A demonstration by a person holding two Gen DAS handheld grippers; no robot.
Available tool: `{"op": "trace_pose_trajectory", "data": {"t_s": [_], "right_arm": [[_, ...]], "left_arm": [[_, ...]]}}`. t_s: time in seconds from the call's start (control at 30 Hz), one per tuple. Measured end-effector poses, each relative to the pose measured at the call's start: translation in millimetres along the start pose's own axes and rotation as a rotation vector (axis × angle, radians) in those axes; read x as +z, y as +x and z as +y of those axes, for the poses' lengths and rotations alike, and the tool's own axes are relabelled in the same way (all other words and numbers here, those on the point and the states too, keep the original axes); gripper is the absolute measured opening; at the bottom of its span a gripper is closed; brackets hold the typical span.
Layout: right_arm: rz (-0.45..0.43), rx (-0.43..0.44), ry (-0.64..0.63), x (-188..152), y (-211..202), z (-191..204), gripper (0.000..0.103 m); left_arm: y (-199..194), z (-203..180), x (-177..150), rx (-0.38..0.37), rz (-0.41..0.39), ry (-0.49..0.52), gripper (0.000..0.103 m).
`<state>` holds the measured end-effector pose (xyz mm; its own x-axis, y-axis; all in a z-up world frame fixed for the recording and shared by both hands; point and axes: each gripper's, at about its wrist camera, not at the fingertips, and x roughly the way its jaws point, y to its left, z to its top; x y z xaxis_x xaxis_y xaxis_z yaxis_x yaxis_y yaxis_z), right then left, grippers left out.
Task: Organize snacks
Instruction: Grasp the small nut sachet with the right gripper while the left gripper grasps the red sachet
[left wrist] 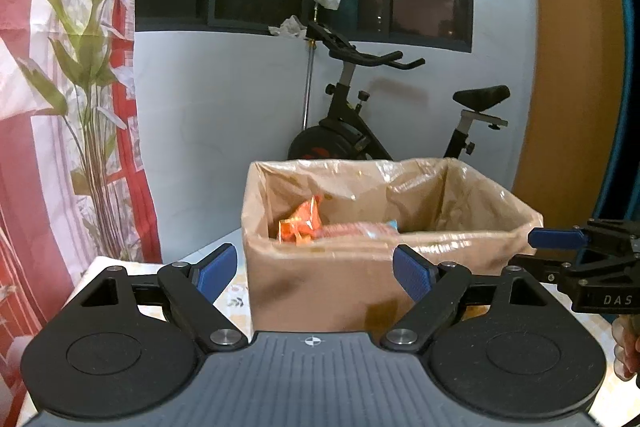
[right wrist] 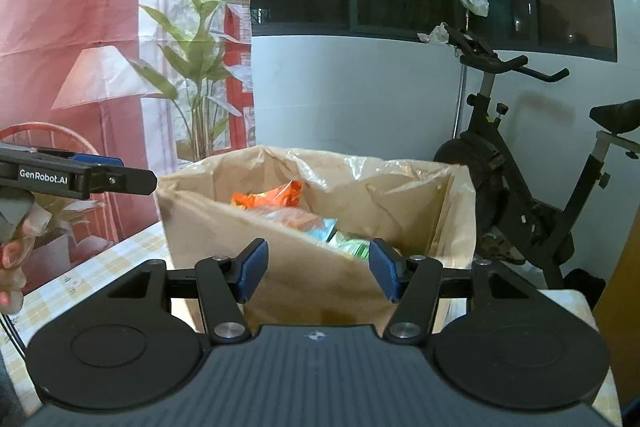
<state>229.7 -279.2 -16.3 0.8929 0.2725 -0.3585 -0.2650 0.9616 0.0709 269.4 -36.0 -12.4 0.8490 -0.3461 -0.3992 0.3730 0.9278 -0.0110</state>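
Observation:
A cardboard box (left wrist: 288,291) lined with clear plastic stands on the table straight ahead of both grippers. Inside it lie an orange snack packet (left wrist: 304,223) and a flat reddish packet (left wrist: 356,229). In the right wrist view the box (right wrist: 208,223) also holds the orange packet (right wrist: 272,199) and a blue and green packet (right wrist: 344,239). My left gripper (left wrist: 314,267) is open wide before the box's near wall, with nothing between its blue pads. My right gripper (right wrist: 318,263) is open too, empty, and appears at the box's right side as the right gripper (left wrist: 536,251). The left gripper (right wrist: 132,171) hangs left of the box.
The table (right wrist: 100,267) wears a pale checked cloth. Behind the box stands a black exercise bike (left wrist: 360,131) against a white wall under a dark window. A red and white curtain (left wrist: 60,107) hangs at the left, and a wooden door (left wrist: 568,67) stands at the right. A hand (right wrist: 12,251) holds the left gripper.

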Motion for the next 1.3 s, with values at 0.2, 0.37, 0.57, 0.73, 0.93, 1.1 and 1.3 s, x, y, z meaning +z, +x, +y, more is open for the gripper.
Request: {"op": "trace_pose_trajectory", "data": {"t_s": [0.2, 0.37, 0.57, 0.73, 0.93, 1.1, 1.3], "right_arm": [[0.019, 0.013, 0.013, -18.6, -7.4, 4.9, 0.059], [0.011, 0.02, 0.014, -33.0, -13.6, 6.7, 0.059], [0.058, 0.032, -0.009, -57.3, -9.5, 12.7, 0.059], [0.106, 0.038, 0.001, -72.8, 1.5, 9.7, 0.059], [0.181, 0.043, 0.015, -91.2, 22.5, 10.4, 0.059], [0.259, 0.064, -0.018, -108.6, 45.4, 18.5, 0.058], [0.376, 0.095, -0.193, -125.9, 82.8, 28.9, 0.055]], "left_arm": [[2.2, 0.6, -21.5, -0.018, 0.03, -0.038, 0.087], [6.3, 6.4, -38.1, -0.014, 0.066, -0.08, 0.087], [10.1, 11.4, -57.5, 0.015, 0.104, -0.1, 0.086], [12.2, 17.6, -68.8, 0.046, 0.122, -0.114, 0.085], [16.7, 23.7, -79.8, 0.064, 0.15, -0.142, 0.085], [18.1, 25.8, -91.4, 0.066, 0.175, -0.16, 0.081], [18.2, 29.8, -99.1, 0.072, 0.199, -0.175, 0.077]]}}
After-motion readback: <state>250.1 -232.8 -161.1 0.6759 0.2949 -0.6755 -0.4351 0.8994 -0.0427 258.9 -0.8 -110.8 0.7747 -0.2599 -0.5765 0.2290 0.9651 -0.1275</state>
